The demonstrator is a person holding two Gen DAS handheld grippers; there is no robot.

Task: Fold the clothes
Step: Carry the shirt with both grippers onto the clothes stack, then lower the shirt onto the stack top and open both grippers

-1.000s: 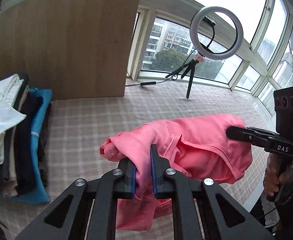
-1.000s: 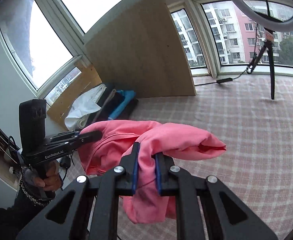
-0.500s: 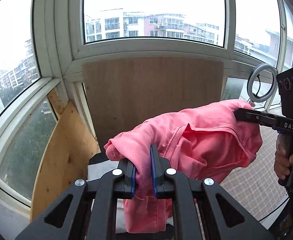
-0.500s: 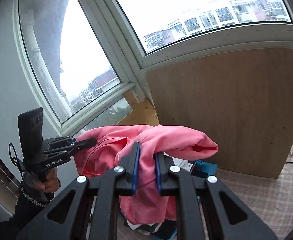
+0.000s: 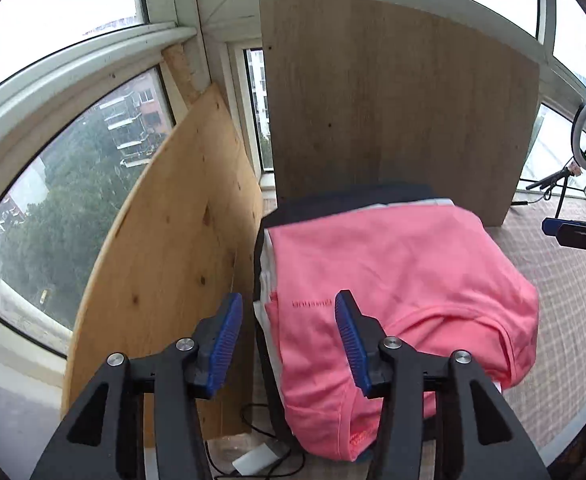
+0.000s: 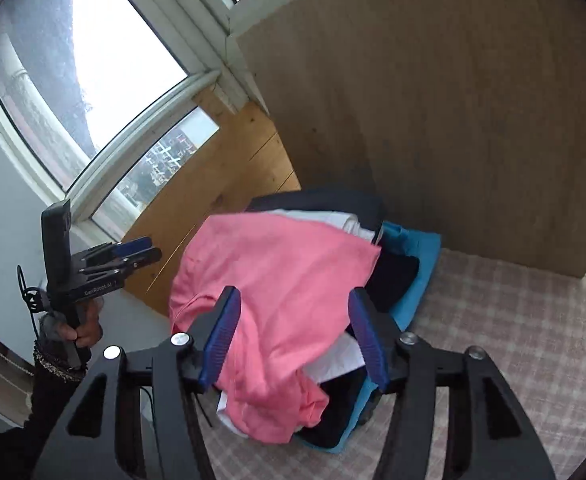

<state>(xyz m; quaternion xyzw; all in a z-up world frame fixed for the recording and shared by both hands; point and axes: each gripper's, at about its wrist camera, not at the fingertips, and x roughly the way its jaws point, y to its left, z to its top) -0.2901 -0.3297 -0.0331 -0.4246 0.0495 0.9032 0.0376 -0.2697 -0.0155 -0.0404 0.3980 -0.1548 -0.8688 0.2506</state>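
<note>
The folded pink shirt (image 5: 397, 280) lies on top of the stack of clothes (image 6: 405, 268), its long side running from the grippers toward the wooden board (image 5: 393, 100), hem drooping over the near edge. Left gripper (image 5: 289, 332) and right gripper (image 6: 293, 336) are opening, pads clear of the cloth.

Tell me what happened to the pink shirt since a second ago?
Both tongs carried the pink shirt sideways from over the checked cloth to the pile of clothes by the boards and let go. Left tongs and right tongs are opening, with nothing pinched; the shirt lies on top. The pile and wooden boards stayed put.
</note>
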